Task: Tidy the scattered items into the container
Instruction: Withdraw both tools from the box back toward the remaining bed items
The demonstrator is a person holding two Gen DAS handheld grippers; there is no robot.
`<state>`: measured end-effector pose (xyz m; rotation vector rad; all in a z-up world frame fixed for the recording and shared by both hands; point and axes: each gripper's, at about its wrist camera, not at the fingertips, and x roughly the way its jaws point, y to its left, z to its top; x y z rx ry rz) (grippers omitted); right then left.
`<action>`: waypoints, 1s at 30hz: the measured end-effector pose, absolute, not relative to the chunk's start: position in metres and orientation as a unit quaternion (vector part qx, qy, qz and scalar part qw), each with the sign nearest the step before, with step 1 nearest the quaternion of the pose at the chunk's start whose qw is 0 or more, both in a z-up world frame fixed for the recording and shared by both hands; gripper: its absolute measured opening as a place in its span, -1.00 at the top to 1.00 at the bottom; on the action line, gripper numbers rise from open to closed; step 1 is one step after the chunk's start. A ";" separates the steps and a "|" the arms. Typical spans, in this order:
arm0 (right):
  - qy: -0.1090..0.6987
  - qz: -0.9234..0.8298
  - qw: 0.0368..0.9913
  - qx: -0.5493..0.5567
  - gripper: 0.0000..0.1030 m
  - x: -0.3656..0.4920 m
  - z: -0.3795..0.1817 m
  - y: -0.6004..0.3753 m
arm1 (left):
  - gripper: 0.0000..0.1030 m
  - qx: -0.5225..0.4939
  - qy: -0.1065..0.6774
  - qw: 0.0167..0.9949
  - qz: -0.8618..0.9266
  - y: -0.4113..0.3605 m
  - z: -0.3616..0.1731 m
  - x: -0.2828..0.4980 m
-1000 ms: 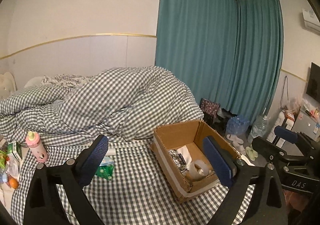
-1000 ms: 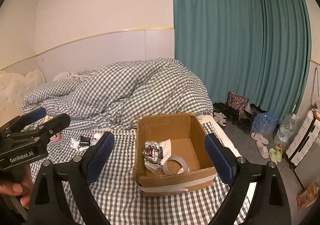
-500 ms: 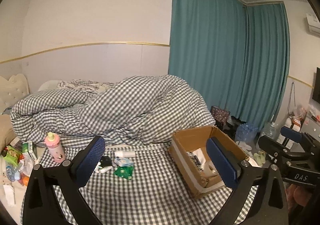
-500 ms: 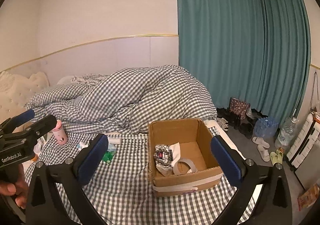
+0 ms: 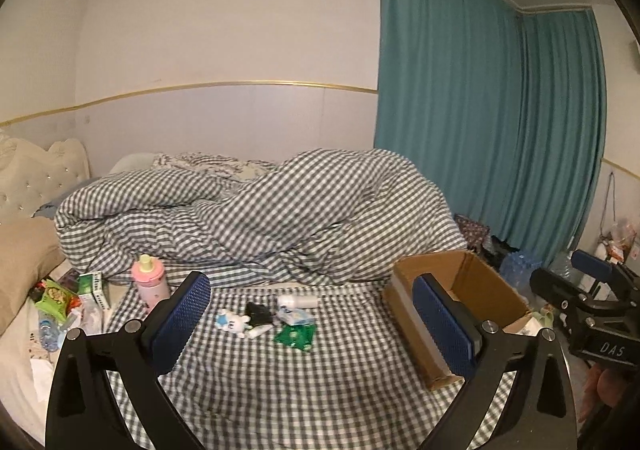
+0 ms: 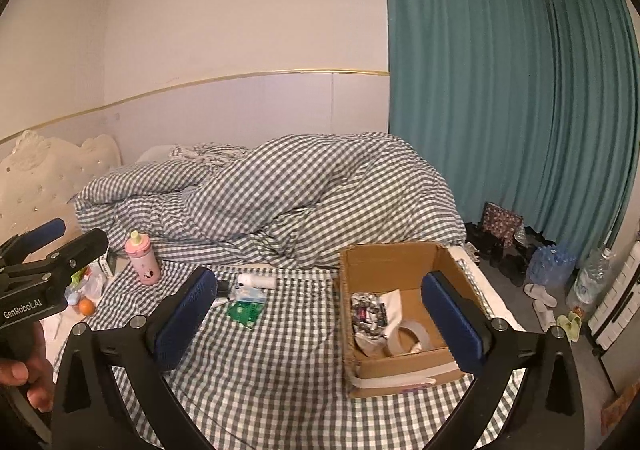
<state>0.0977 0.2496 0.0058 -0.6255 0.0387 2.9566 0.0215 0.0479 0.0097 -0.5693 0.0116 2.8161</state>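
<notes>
Now both my tools hang empty, the left tool [image 5: 316,320] and right tool [image 6: 320,310] spread wide. Loose bits like the green packet [image 5: 295,336] lie on the bed left of the box [image 6: 400,314]; I'd drop straight onto one.

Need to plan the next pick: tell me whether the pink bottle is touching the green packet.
Apart. The right wrist view shows the pink bottle standing far left of the green packet, with bare checked sheet between them.
</notes>
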 end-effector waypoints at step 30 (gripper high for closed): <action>0.012 0.968 -0.028 -0.250 -0.99 0.015 -0.029 0.179 | -1.00 -0.233 -0.006 0.067 0.970 -0.033 -0.022 -0.029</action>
